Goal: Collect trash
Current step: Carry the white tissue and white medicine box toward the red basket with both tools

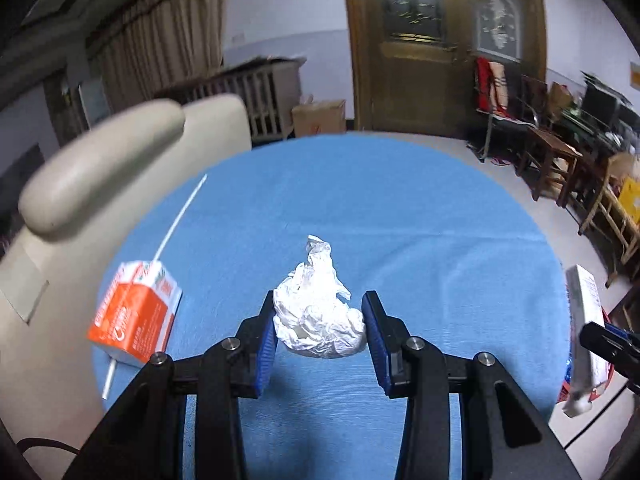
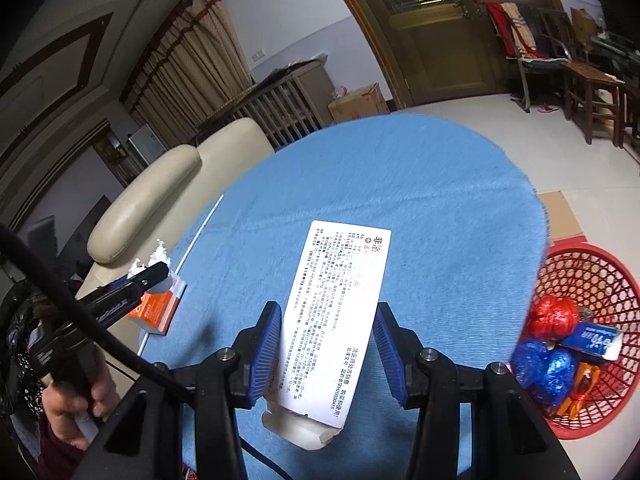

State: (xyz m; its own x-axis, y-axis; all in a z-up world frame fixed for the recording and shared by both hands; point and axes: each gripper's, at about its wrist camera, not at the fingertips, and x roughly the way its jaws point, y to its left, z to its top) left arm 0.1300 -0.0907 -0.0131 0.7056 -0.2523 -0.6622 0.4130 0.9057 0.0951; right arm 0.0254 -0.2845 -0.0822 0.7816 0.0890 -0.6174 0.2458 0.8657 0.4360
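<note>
My left gripper is shut on a crumpled white plastic wad and holds it between both blue pads over the blue tablecloth. An orange and white carton lies at the table's left edge on a white straw. My right gripper is shut on a white box with printed text, held over the table's right part. The box also shows in the left wrist view. The left gripper with the wad shows at the left of the right wrist view.
A red mesh basket stands on the floor right of the table, holding red and blue plastic balls and a blue box. A beige sofa borders the table's left side. Wooden chairs stand far right.
</note>
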